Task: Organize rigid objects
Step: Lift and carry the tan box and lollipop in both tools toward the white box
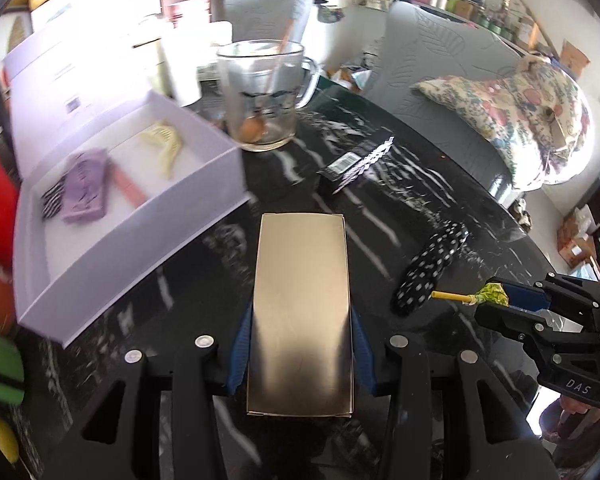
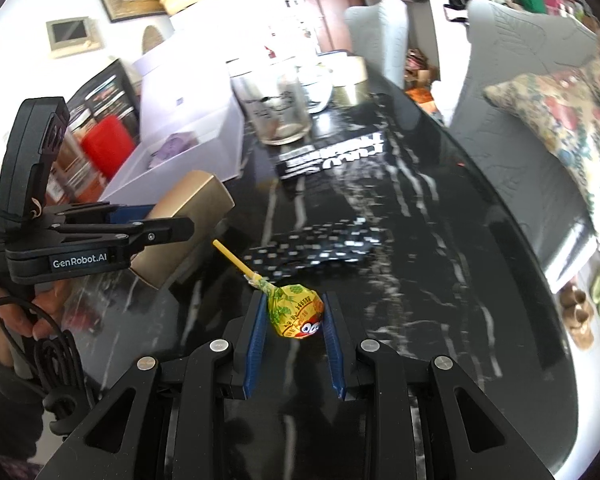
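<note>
My left gripper (image 1: 301,330) is shut on a flat gold box (image 1: 301,308), which sticks forward above the black marble table (image 1: 439,184); the same gold box (image 2: 188,216) shows at the left of the right wrist view. My right gripper (image 2: 296,312) is shut on the head of a yellow-wrapped lollipop (image 2: 296,312), its stick pointing up-left; this lollipop (image 1: 487,295) also shows at the right of the left wrist view. An open white box (image 1: 120,216) to the left holds a purple item (image 1: 86,186), a pink bar (image 1: 128,185) and a pale yellow piece (image 1: 163,145).
A glass mug (image 1: 264,92) with a spoon stands behind the white box. A black printed carton (image 1: 355,166) and a black polka-dot cloth (image 1: 427,264) lie on the table. Grey chairs (image 1: 451,64) and a floral cushion (image 1: 519,112) are at the far side. Red and green items sit at the left edge.
</note>
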The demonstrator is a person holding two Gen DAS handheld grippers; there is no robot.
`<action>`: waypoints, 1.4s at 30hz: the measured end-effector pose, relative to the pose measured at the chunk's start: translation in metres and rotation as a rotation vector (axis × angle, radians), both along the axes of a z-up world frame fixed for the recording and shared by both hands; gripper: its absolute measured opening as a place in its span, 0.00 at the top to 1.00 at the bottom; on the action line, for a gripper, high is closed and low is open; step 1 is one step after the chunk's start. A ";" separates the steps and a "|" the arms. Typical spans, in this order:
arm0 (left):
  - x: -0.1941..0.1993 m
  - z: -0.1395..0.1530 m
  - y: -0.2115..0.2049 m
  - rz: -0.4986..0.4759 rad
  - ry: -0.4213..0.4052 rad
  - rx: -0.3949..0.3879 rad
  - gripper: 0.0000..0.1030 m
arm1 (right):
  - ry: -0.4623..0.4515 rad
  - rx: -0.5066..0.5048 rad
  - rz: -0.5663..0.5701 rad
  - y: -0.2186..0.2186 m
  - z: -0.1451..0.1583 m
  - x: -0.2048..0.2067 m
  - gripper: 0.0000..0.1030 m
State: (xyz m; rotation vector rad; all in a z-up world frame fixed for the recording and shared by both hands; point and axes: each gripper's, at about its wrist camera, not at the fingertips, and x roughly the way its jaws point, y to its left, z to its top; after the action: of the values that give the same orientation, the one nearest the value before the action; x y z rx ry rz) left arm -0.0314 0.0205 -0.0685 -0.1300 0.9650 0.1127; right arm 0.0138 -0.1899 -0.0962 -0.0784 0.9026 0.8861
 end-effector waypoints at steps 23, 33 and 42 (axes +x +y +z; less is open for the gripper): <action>-0.104 0.010 0.058 0.323 -0.024 -0.012 0.58 | -0.011 0.041 0.311 0.083 0.008 -0.058 0.73; -0.133 0.018 0.069 0.403 -0.042 -0.019 0.58 | -0.012 0.060 0.384 0.102 0.017 -0.082 0.73; -0.141 0.033 0.073 0.427 -0.061 0.009 0.58 | -0.021 0.064 0.403 0.113 0.028 -0.088 0.73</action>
State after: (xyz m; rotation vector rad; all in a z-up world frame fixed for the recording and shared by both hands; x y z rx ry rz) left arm -0.1724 0.0937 -0.0351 -0.3291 0.8640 0.5028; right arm -0.0743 -0.0768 -0.0684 -0.2194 0.8511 1.2855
